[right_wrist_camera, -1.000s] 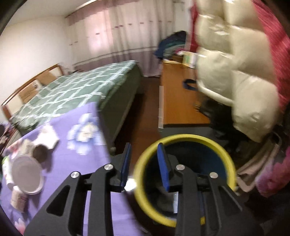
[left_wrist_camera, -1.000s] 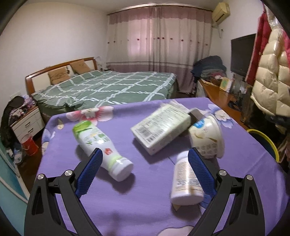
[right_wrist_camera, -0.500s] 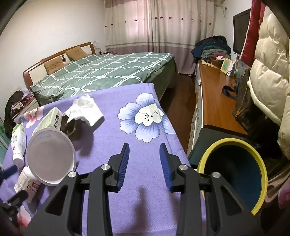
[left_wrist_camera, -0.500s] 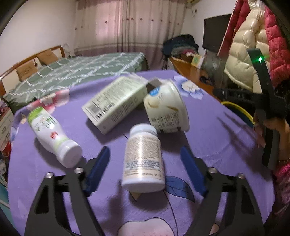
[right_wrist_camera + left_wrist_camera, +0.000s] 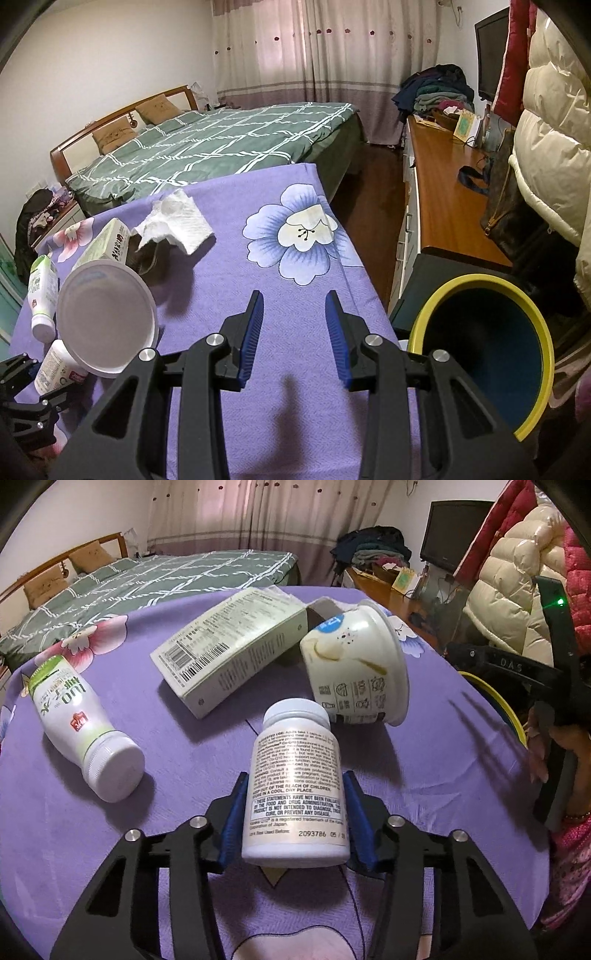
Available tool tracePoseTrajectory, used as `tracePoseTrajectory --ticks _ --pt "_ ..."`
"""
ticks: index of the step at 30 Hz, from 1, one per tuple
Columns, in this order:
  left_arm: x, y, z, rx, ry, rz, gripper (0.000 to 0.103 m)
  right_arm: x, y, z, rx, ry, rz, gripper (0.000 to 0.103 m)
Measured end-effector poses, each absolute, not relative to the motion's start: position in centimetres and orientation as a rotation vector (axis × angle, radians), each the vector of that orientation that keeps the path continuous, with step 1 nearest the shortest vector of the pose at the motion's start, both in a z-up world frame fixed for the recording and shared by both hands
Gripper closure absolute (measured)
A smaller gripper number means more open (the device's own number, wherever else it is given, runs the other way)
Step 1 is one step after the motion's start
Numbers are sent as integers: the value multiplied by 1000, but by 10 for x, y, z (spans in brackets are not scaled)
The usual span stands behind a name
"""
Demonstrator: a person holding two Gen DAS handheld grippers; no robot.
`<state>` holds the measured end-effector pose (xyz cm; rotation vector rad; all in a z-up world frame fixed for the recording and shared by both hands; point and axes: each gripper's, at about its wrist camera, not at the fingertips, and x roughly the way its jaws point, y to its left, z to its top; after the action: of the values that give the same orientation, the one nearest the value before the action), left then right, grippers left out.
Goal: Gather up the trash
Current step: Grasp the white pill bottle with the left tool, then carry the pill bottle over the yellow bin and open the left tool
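My left gripper (image 5: 293, 797) is shut on a white pill bottle (image 5: 295, 786) that lies on the purple flowered tablecloth (image 5: 184, 760). Beyond it lie a white yogurt cup (image 5: 354, 664) on its side, a pale carton box (image 5: 232, 646) and a green-labelled drink bottle (image 5: 81, 727). My right gripper (image 5: 294, 332) is open and empty above the cloth near the table's right edge. A crumpled white tissue (image 5: 177, 221) lies on the cloth further back. A blue bin with a yellow rim (image 5: 487, 347) stands off the table's right edge.
A dark object (image 5: 147, 254) lies under the tissue, beside the box (image 5: 103, 243). A green bed (image 5: 221, 147) stands behind the table. A wooden desk (image 5: 443, 199) and a hanging cream puffer coat (image 5: 546, 147) are on the right.
My left gripper moved forward and shut on the pill bottle. My right gripper swung from over the bin to above the tablecloth, still open.
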<state>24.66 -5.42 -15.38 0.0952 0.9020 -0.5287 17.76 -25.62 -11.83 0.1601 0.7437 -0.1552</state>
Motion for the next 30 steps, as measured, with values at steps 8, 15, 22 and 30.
tracePoseTrajectory --ticks 8,15,22,30 --pt "240 -58 -153 128 894 -530 56 177 -257 -118 161 742 -155 70" --pt "231 -65 -147 146 890 -529 57 170 -266 -115 168 744 -164 70" --pt "209 -84 -131 129 885 -561 56 137 -297 -104 162 731 -168 70" --pt "199 -160 -102 143 843 -674 57 94 -350 -96 163 719 -225 67"
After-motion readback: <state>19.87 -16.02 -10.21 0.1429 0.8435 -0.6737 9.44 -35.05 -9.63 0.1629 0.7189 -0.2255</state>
